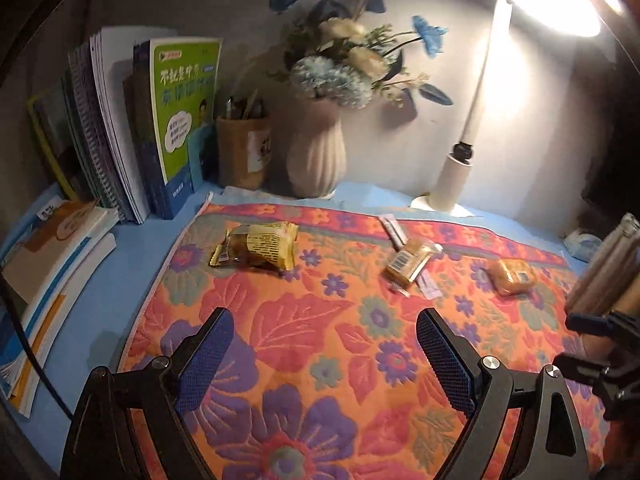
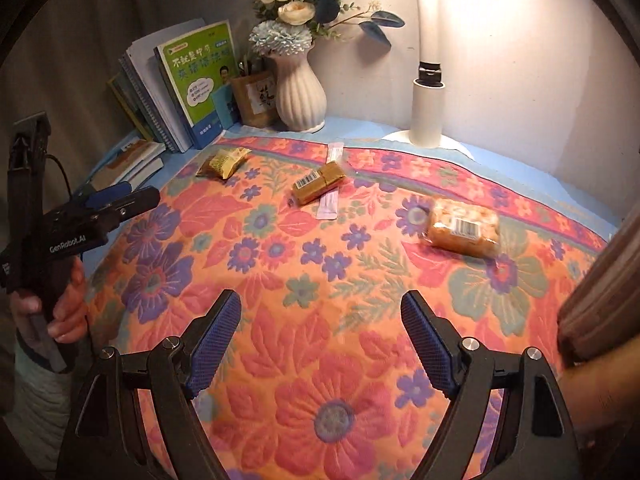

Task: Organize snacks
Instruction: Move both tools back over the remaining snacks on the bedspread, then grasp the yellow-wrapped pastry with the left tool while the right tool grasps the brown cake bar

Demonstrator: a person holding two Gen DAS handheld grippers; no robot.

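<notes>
A bench covered by an orange floral cloth [image 2: 320, 320] carried three wrapped snacks, none of them held. In the right wrist view, the right tool [image 2: 321, 322] hung low in the frame with its blue pads spread wide and only cloth between them. The nearest snack to it was a clear-wrapped golden cake with a barcode [image 2: 464, 228], lying up and to the right of the tool, its long axis running roughly left to right across the frame. Farther off, near the centre top of the cloth, a brown barcoded bar [image 2: 318, 183] lay diagonally across a thin pale sachet [image 2: 328, 204]. A yellow-wrapped snack [image 2: 223, 163] sat at the upper left, near the books [image 2: 180, 92]. In the left wrist view, the left tool [image 1: 325, 346] was likewise released and empty, and that yellow-wrapped snack [image 1: 256, 246] lay up and slightly left of it, lengthwise across the frame. By this reading, the right hand was nearer the cake, and the left was nearer the yellow packet.
</notes>
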